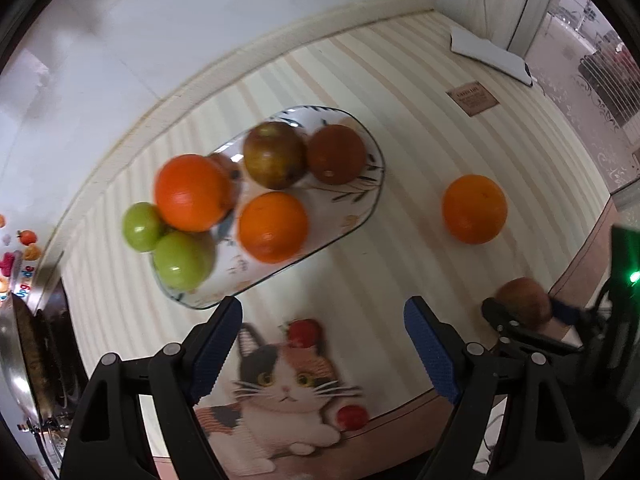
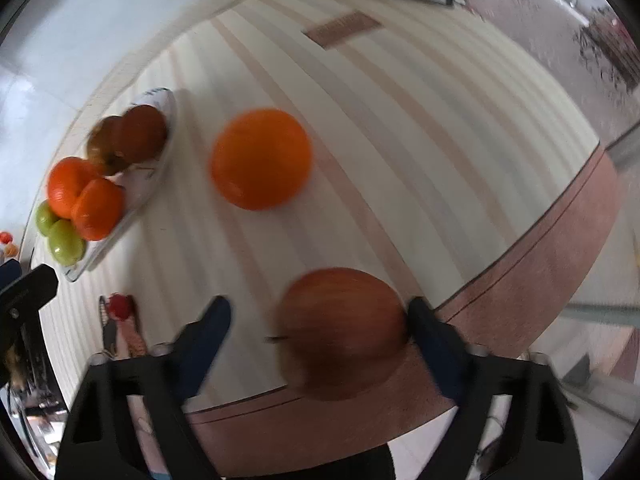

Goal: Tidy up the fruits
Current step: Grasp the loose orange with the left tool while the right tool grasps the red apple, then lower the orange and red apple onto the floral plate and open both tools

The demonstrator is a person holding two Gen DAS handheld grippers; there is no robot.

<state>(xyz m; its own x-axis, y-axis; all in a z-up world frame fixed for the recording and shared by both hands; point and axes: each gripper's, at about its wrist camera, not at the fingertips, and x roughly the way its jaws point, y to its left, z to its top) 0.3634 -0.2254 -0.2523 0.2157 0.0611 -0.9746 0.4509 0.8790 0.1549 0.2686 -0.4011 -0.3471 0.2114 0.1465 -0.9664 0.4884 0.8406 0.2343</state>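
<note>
A white patterned plate (image 1: 248,276) holds two oranges (image 1: 192,192), two green apples (image 1: 182,260) and two brownish fruits (image 1: 274,154). A loose orange (image 1: 474,209) (image 2: 261,159) lies on the striped cloth to the plate's right. My left gripper (image 1: 322,308) is open and empty, hanging just in front of the plate over a cat picture. A red apple (image 2: 340,332) (image 1: 524,300) sits near the table's front edge between the fingers of my right gripper (image 2: 319,306). Its right finger is against the apple and a gap shows at the left finger. The plate (image 2: 156,100) is at far left in the right wrist view.
A cat picture (image 1: 284,384) lies on the cloth near the front edge. A brown label (image 1: 472,98) and a white flat object (image 1: 488,54) are toward the back right. The cloth's brown border (image 2: 540,280) marks the table edge. A metal pan (image 1: 20,360) is at far left.
</note>
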